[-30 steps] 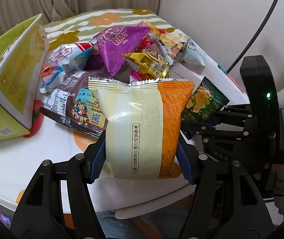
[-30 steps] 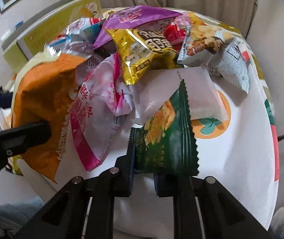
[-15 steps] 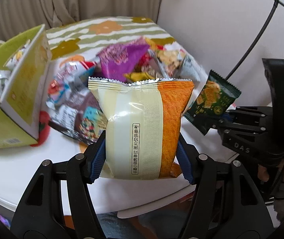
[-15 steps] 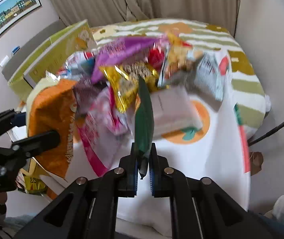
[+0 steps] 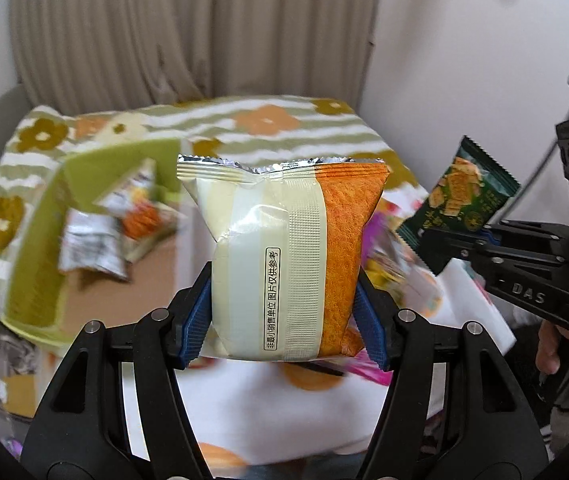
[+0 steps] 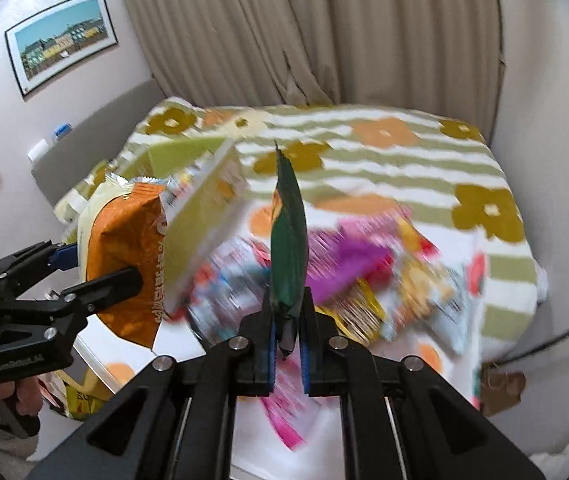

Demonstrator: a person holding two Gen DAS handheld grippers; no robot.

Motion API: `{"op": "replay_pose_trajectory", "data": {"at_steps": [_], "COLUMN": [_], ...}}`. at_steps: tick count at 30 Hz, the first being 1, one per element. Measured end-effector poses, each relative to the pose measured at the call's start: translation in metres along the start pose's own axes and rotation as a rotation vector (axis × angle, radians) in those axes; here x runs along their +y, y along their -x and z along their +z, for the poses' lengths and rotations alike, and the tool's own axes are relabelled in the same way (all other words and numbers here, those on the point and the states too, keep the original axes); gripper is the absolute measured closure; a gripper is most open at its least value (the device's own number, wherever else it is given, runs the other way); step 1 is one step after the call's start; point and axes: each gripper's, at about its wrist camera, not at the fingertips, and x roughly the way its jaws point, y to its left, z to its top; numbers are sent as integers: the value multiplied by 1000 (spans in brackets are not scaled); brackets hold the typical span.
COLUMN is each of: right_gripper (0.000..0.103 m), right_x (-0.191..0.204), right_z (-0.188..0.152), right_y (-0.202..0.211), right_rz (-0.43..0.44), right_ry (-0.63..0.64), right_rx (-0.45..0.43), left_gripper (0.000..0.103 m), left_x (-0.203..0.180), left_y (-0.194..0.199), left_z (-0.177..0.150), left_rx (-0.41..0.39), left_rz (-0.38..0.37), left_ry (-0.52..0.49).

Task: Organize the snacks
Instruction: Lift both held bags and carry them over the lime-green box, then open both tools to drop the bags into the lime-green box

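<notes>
The left gripper (image 5: 284,316), a black two-finger tool with blue ribbed pads, pinched a puffy cream-and-orange foil snack bag (image 5: 284,256) by its lower sides, the pads (image 5: 196,320) pressed against both edges. The bag stood upright between the fingers, its crimped silver top edge uppermost and a strip of printed black characters running up its back seam, and it was held up above the table. In the right wrist view the same bag (image 6: 124,256) appeared at the left, orange face outward, clamped by that left gripper (image 6: 84,272) with the person's hand below it. The right gripper (image 6: 287,344) was squeezed nearly together on the bottom corner of a small dark green crimped-edge cracker packet (image 6: 289,248), which rose edge-on and upright from between the blue pads. From the left wrist view that packet (image 5: 460,204) showed its printed face, tilted, held at the tip of the right gripper (image 5: 448,244) at the right side. Below both, a table covered by a white cloth with orange flowers and olive stripes (image 6: 404,152) carried a blurred heap of assorted bright snack packets (image 6: 348,276) in purple, pink, yellow and pale blue. An open yellow-green cardboard box (image 5: 44,240) sat at the left of the table with a few packets lying inside it. Beige pleated curtains (image 6: 324,32) hung behind, and a framed town picture (image 6: 62,38) was on the wall.
</notes>
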Motion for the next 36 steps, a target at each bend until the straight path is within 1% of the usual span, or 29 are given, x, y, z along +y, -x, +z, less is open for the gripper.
{"op": "replay_pose_trajectory", "data": {"at_steps": [5, 9, 10, 14, 18, 19, 21, 22, 23, 25, 28, 32, 36], "right_gripper": [94, 94, 94, 94, 94, 94, 94, 94, 94, 94, 94, 94, 94], "right_x": [48, 91, 97, 131, 157, 162, 168, 171, 172, 173, 174, 174, 180], "right_z": [41, 68, 73, 89, 94, 92, 88, 87, 86, 84, 81, 76, 73], "right_y": [-24, -56, -62, -101, -133, -141, -153, -157, -161, -169, -176, -186, -200], "right_rz": [83, 155, 166, 207, 222, 216, 209, 203, 198, 186, 180, 193, 232], "right_ry": [9, 30, 33, 31, 2, -6, -21, -30, -36, -48, -65, -65, -57], "right_rx": [-19, -7, -3, 45, 107, 123, 147, 160, 171, 196, 227, 269, 326], "left_gripper": [43, 43, 43, 43, 43, 40, 28, 12, 3, 2, 2, 2, 2], "left_x": [73, 127, 141, 185, 219, 224, 231, 233, 235, 236, 236, 239, 246], "left_y": [12, 9, 7, -3, -22, -27, -39, -44, -46, -46, -47, -49, -47], "left_z": [23, 35, 38, 40, 33, 31, 27, 25, 24, 21, 18, 10, 5], "left_rx": [-5, 14, 22, 60, 128, 143, 178, 186, 183, 171, 179, 197, 212], "left_rz": [76, 141, 152, 171, 149, 149, 146, 151, 149, 136, 139, 151, 167], "left_ry": [49, 71, 76, 81, 81, 81, 72, 65, 61, 56, 49, 71, 115]}}
